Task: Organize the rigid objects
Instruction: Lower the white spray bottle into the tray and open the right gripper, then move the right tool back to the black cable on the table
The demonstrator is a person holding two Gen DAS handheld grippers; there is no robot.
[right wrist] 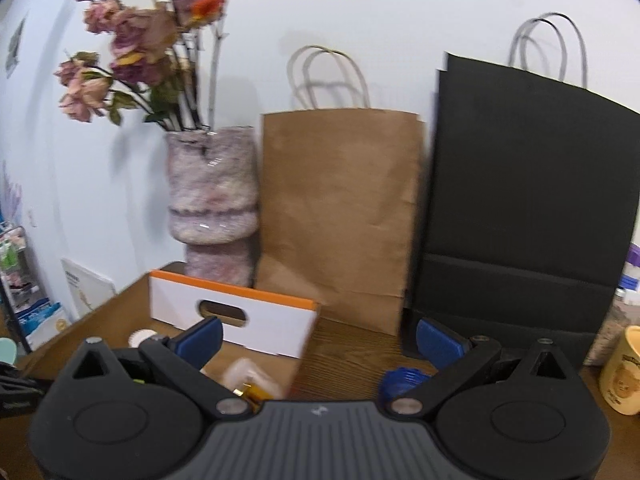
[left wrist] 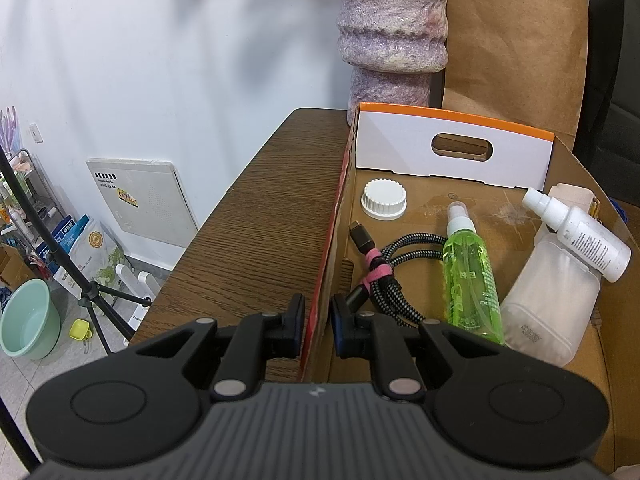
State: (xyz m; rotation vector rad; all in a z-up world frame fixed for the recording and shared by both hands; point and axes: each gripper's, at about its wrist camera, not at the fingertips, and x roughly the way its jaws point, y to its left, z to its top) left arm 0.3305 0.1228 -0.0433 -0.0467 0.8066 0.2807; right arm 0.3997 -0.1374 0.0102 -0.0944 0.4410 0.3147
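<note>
Cardboard box (left wrist: 400, 200) is seen on the wooden table (left wrist: 260, 216), its side wall clamped by the left gripper (left wrist: 318, 320). Green spray bottle (left wrist: 472, 276), white bottle (left wrist: 580, 232) and braided cable (left wrist: 384, 276) are lying inside. Right gripper (right wrist: 318, 338) is held wide open, empty; something blue (right wrist: 402, 386), possibly a lid, is glimpsed below it.

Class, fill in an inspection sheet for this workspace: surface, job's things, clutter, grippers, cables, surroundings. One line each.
Surface: brown wooden table, cardboard box on it.
Job's things: in the box, green spray bottle, white bottle lying on a frosted container, white cap.
Clutter: yellow mug, blue object on the table.
Grippers: left hand-held gripper shut on the box's side wall; right hand-held gripper open, empty.
Cables: braided cable, bundled with a pink tie, in the box.
Surroundings: vase of dried flowers, brown paper bag, black paper bag, white wall.
</note>
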